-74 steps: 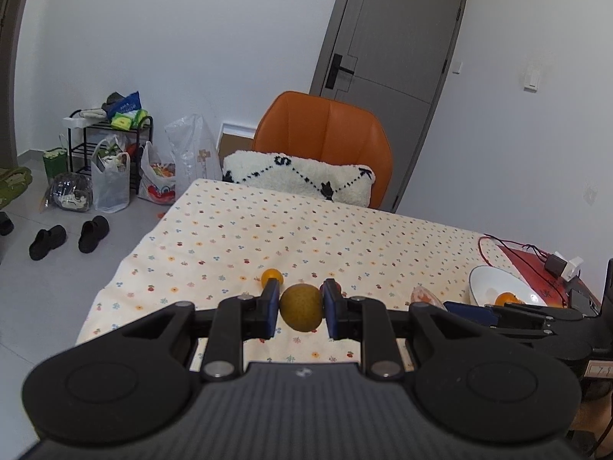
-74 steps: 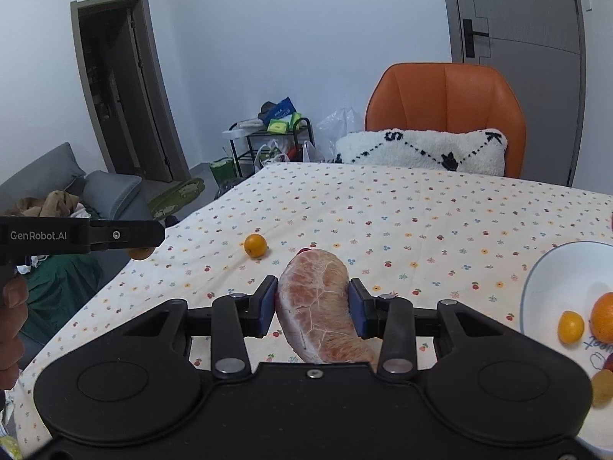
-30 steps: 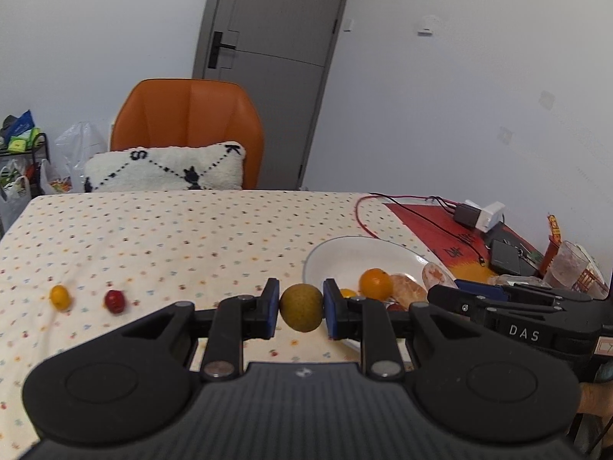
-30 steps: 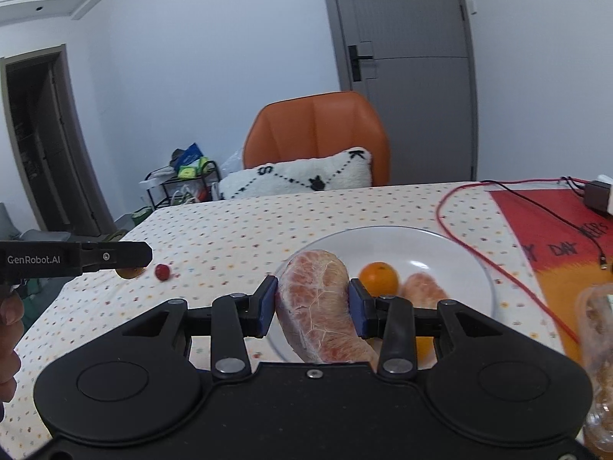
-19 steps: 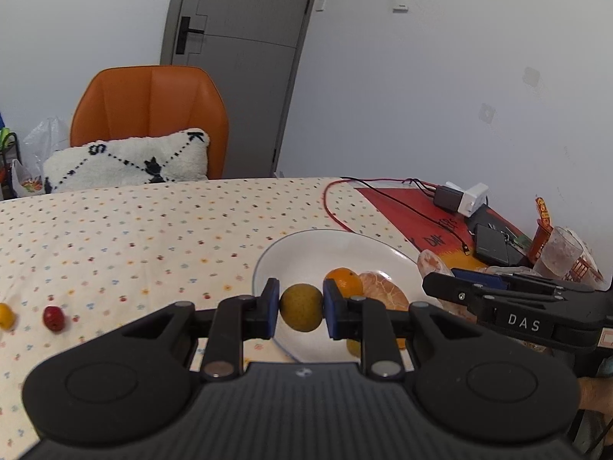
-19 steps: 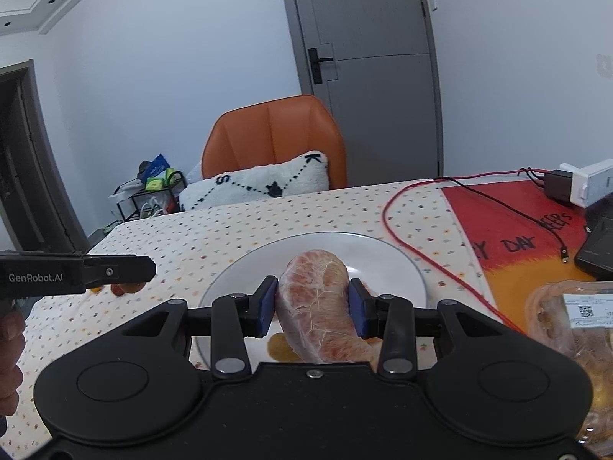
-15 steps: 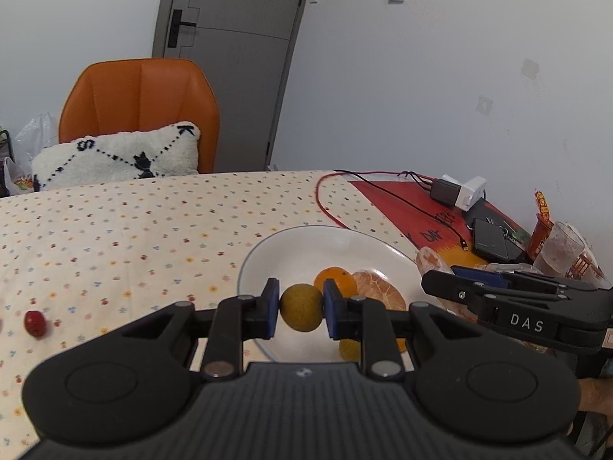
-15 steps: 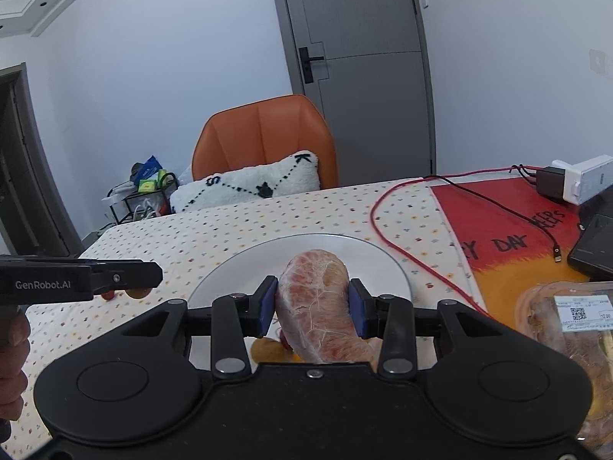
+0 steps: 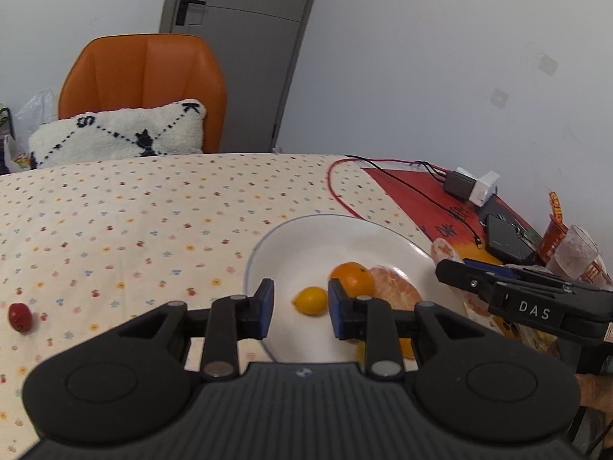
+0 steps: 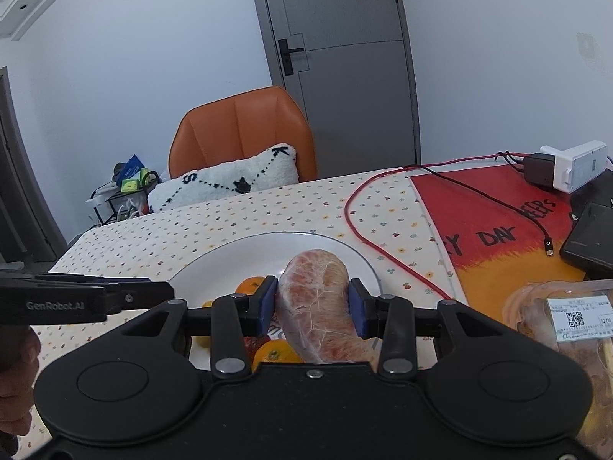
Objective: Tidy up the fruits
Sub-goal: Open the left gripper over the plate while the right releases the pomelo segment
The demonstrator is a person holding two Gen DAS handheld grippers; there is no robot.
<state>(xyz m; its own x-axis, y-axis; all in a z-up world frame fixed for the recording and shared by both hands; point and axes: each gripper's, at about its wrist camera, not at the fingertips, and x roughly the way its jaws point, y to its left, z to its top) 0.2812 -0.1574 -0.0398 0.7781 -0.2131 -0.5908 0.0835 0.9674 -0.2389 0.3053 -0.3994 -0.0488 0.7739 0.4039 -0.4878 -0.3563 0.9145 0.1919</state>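
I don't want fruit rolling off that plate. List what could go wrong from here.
1. The right gripper holds a pomelo segment over the white plate; dropped, it may knock the orange or the small yellow fruit.
2. The open left gripper hangs over the plate beside the right one; they could collide.

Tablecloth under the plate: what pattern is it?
Cream tablecloth dotted with small multicoloured fruit and flower prints, clearest in the left wrist view.

Fruits (image 9: pixel 352 279) in plate (image 9: pixel 306 237), berry (image 9: pixel 20 317) far left on tablecloth (image 9: pixel 134 211)
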